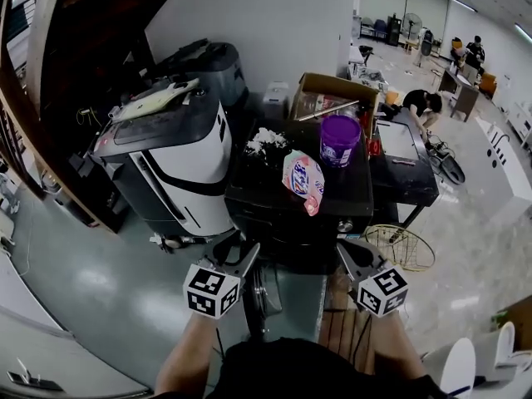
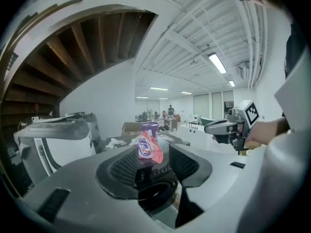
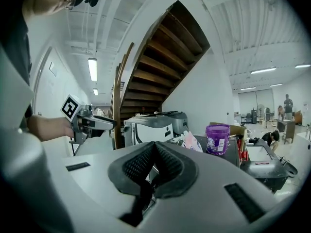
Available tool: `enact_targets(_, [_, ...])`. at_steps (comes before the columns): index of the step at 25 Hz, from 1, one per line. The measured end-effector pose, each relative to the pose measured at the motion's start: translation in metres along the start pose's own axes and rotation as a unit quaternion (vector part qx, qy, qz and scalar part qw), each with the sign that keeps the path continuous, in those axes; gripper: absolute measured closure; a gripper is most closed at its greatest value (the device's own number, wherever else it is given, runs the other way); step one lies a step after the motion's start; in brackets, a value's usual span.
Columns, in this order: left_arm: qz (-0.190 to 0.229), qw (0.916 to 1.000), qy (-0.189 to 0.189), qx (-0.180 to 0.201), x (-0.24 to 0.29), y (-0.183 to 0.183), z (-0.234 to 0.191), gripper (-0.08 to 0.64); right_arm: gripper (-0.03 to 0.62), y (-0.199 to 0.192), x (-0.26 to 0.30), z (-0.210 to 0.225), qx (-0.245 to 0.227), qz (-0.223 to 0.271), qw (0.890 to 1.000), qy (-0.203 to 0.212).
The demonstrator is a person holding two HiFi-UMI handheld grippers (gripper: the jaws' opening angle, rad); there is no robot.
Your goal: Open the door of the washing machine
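The washing machine is a dark, boxy unit straight ahead of me in the head view; its front lies in shadow and I cannot make out the door. On its top lie a pink detergent bag, a purple tub and a white crumpled heap. My left gripper hovers just before the machine's lower left, jaws open, nothing between them. My right gripper hangs at the lower right, shut on nothing. Neither touches the machine.
A white-and-black machine stands close on the left, with a dark one behind it. A cardboard box sits behind the tub, a black table on the right, a round wire guard on the floor. A person crouches farther back.
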State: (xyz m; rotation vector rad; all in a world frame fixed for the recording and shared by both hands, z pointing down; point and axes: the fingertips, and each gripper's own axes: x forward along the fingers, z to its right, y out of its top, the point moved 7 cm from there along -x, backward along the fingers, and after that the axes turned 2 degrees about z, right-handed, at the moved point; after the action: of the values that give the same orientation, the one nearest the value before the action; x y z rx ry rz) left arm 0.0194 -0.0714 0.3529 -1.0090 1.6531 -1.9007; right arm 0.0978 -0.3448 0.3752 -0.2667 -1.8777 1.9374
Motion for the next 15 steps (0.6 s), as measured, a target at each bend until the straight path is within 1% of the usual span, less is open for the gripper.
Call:
enact_targets(3, [0.021, 0.9997, 0.007, 0.002, -0.003, 0.009, -0.014, 0.369, 0.577, 0.012, 0.008, -0.012, -0.005, 0.009, 1.0, 0.0])
enact_targets(7, [0.035, 0.9994, 0.006, 0.001, -0.015, 0.01, -0.031, 0.452, 0.577, 0.027, 0.017, -0.024, -0.016, 0.021, 1.0, -0.004])
enact_targets(11, [0.046, 0.9988, 0.017, 0.0, -0.031, 0.009, -0.054, 0.503, 0.577, 0.042, 0.028, -0.036, -0.023, 0.042, 0.999, -0.019])
enact_targets(13, [0.054, 0.9982, 0.026, -0.003, -0.041, 0.01, -0.065, 0.515, 0.577, 0.047, 0.032, -0.044, -0.028, 0.052, 0.998, -0.019])
enact_targets(15, [0.062, 0.9975, 0.034, -0.005, -0.049, 0.011, -0.074, 0.518, 0.577, 0.048, 0.035, -0.053, -0.04, 0.055, 0.998, -0.006])
